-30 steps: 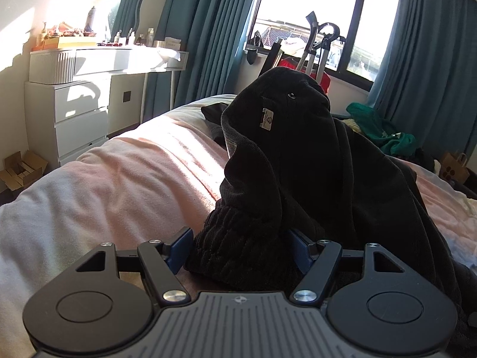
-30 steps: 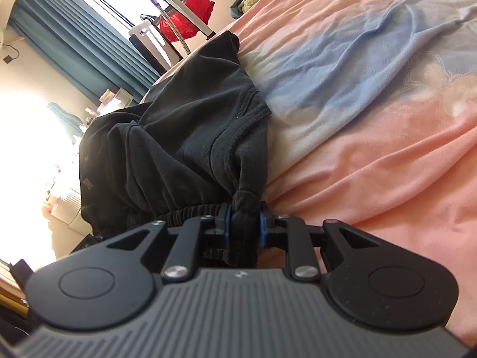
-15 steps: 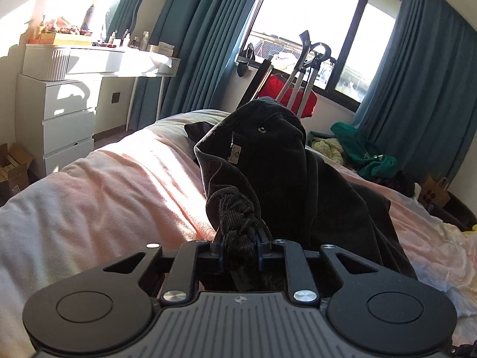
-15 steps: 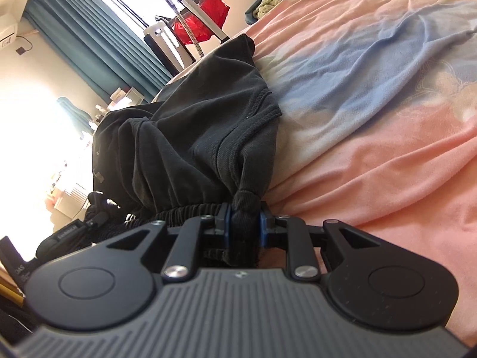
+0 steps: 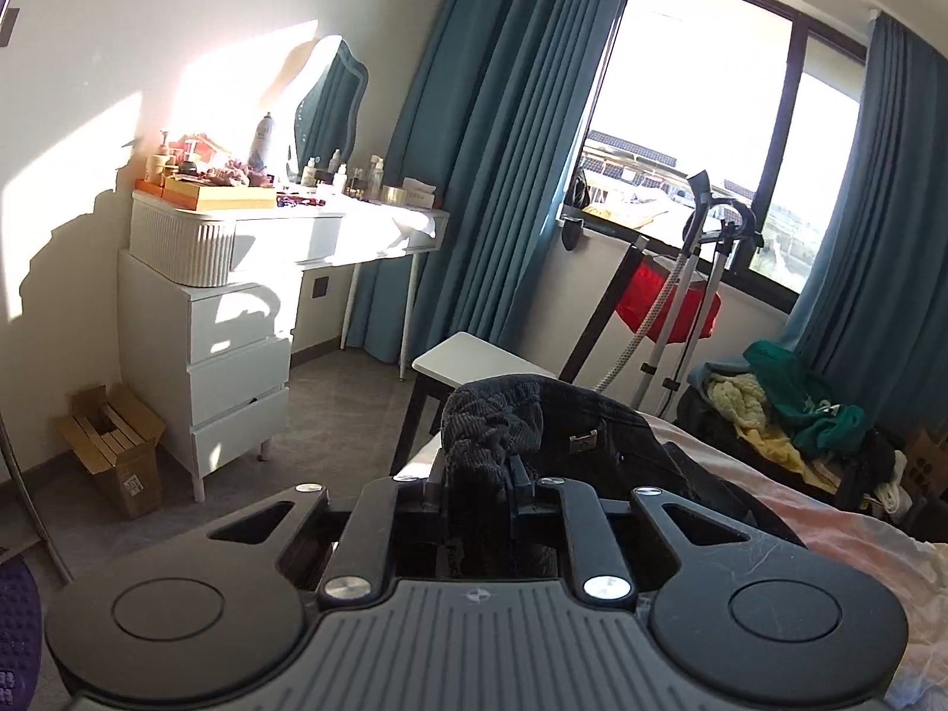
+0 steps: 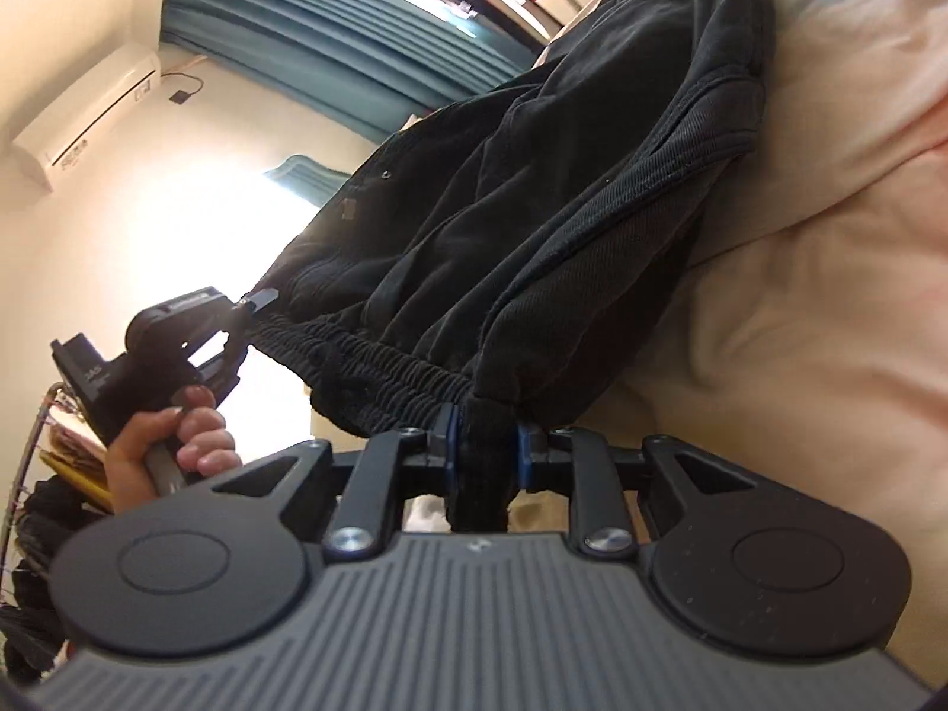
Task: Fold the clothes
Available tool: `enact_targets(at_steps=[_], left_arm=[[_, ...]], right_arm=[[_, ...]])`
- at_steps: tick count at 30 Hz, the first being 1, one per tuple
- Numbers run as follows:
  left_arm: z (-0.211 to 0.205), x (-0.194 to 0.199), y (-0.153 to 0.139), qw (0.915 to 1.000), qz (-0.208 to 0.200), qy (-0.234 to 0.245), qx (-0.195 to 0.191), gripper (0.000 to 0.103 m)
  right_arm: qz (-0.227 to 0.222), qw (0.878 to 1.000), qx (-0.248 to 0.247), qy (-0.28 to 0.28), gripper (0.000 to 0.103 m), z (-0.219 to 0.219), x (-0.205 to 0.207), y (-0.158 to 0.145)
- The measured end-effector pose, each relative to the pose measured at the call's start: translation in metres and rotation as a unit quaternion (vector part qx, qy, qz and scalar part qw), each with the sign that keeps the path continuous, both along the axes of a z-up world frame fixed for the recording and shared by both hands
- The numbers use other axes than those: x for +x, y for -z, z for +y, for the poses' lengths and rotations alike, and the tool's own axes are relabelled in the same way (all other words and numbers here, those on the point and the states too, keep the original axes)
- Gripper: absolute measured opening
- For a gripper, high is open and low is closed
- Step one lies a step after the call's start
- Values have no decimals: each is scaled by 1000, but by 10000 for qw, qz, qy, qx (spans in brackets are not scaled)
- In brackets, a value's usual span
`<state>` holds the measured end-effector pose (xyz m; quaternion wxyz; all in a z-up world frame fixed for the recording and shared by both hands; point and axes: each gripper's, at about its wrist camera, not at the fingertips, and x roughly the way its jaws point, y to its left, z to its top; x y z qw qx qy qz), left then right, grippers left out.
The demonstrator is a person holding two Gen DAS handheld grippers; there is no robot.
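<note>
A black corduroy garment [image 6: 533, 207] with an elastic waistband [image 6: 367, 373] hangs stretched between my two grippers above the pink bed [image 6: 829, 296]. My right gripper [image 6: 483, 432] is shut on one end of the waistband. In the left wrist view my left gripper [image 5: 477, 468] is shut on a bunched piece of the same waistband, and the garment [image 5: 586, 420] trails off to the right onto the bed [image 5: 829, 527]. The right wrist view also shows the left gripper [image 6: 258, 299] pinching the far end of the waistband, held by a hand [image 6: 178, 438].
A white dresser [image 5: 225, 355] and vanity stand against the left wall, with a cardboard box [image 5: 112, 450] on the floor beside them. A white stool [image 5: 468, 358] and a garment steamer [image 5: 705, 296] stand by the window. A pile of clothes [image 5: 788, 415] lies at the far right.
My left gripper closed on the waistband, then rose with it, lifting that end off the bed. The right gripper swung sideways, and the waistband now stretches between the two.
</note>
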<state>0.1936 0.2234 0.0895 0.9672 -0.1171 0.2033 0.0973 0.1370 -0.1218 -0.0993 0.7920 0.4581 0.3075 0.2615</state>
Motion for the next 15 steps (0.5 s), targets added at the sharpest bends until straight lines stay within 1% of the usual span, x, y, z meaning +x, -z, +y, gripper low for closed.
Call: enact_targets(at_steps=[2,4,6,8,11,12,13,14,15], left_arm=[[20,15,5,9994,183,-186,249,17],[37,26,23,9983,425,-264,313,18],[49,34,42,9966,643,-303,424,19],[51,34,63,9948,755,-301,611,22],[48,31,81,9934,847,-242,734,26],[47,27,82,9936,835,-219,731,27],[46,23,82,9938,818,-193,725,30],[45,18,83,9941,800,-168,718,37],[44,12,81,9942,766,-165,733,43]], right_arm=[[-18,9996,41,-275,22,37,15,3],[61,9986,-161,-495,22,69,28,12],[236,9968,-416,-636,23,87,37,25],[280,9957,-519,-715,22,93,42,37],[184,9954,-490,-806,23,87,42,36],[109,9949,-547,-835,25,86,40,34],[-11,9941,-647,-875,27,85,37,30],[-99,9929,-747,-920,33,85,33,27],[-173,9916,-842,-966,44,85,30,23]])
